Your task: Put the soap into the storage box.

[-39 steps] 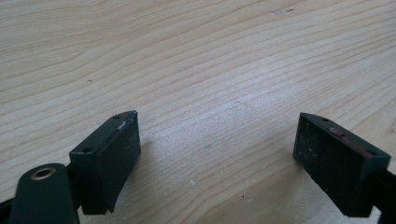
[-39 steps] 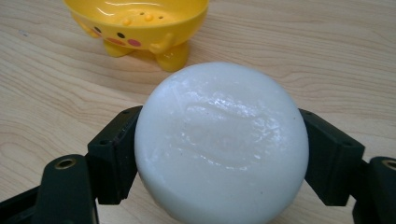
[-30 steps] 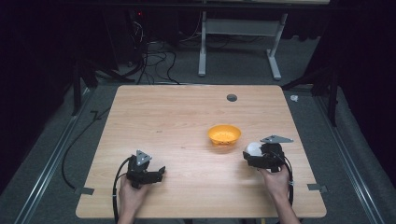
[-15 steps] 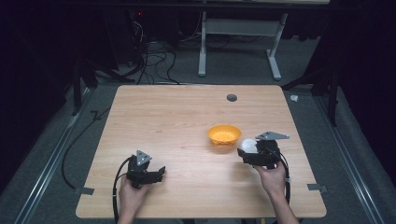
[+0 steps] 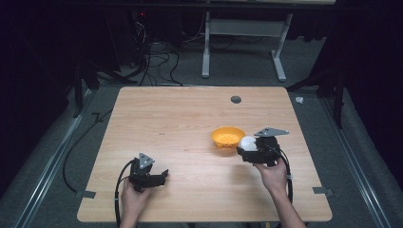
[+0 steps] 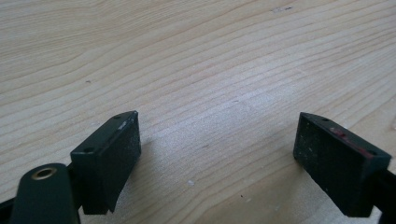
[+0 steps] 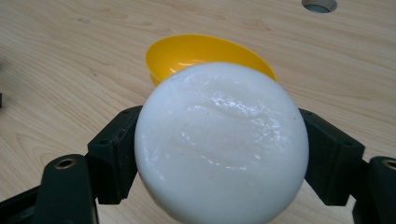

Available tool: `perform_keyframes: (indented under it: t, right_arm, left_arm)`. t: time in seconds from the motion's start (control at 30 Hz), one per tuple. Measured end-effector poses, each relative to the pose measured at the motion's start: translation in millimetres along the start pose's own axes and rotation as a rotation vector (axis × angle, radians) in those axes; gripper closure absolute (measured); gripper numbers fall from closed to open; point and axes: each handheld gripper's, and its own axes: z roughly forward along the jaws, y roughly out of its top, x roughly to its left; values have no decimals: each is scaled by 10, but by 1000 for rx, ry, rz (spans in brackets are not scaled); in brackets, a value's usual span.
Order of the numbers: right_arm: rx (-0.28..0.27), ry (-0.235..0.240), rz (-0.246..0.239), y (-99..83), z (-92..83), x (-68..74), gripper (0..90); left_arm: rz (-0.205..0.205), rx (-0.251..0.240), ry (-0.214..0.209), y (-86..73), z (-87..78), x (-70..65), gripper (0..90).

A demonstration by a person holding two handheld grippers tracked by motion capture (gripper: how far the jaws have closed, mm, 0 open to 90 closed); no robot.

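Right tongs (image 5: 248, 147) clamped on a glossy white round ball (image 5: 247, 143), one black jaw pressed against each side of it in the right gripper view (image 7: 219, 144). Ball held clear of the light wooden tabletop (image 5: 190, 114), just beside the small yellow plastic bowl (image 5: 227, 137), at its 4 o'clock in the high view; bowl (image 7: 205, 53) directly behind the ball in the right gripper view. Left tongs (image 5: 160, 176) spread wide apart, nothing between the jaws but bare wood grain (image 6: 217, 154). Left tongs low over the tabletop at its 7 o'clock, well apart from bowl and ball. Round dark cable hole (image 5: 235, 99) in the tabletop at the bowl's 12 o'clock
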Motion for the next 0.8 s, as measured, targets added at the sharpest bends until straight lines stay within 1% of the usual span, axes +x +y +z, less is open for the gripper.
perform_keyframes:
  t: [0.2, 0.3, 0.57, 0.63, 0.8]
  right_arm:
    - [0, 8, -9, 95, 40, 30, 241]
    - [2, 9, -26, 162, 51, 54, 241]
    - [14, 15, -28, 299, 89, 67, 241]
    - [17, 9, -31, 324, 109, 76, 241]
    - [22, 12, -33, 365, 154, 89, 241]
  left_arm:
    - [0, 0, -1, -1, 0, -1, 154]
    - [1, 0, -2, -1, -1, -1, 154]
    - [2, 0, -3, -1, -1, -1, 154]
    - [1, -1, -4, -2, -1, 0, 155]
    - [1, -1, -4, -2, -2, 0, 155]
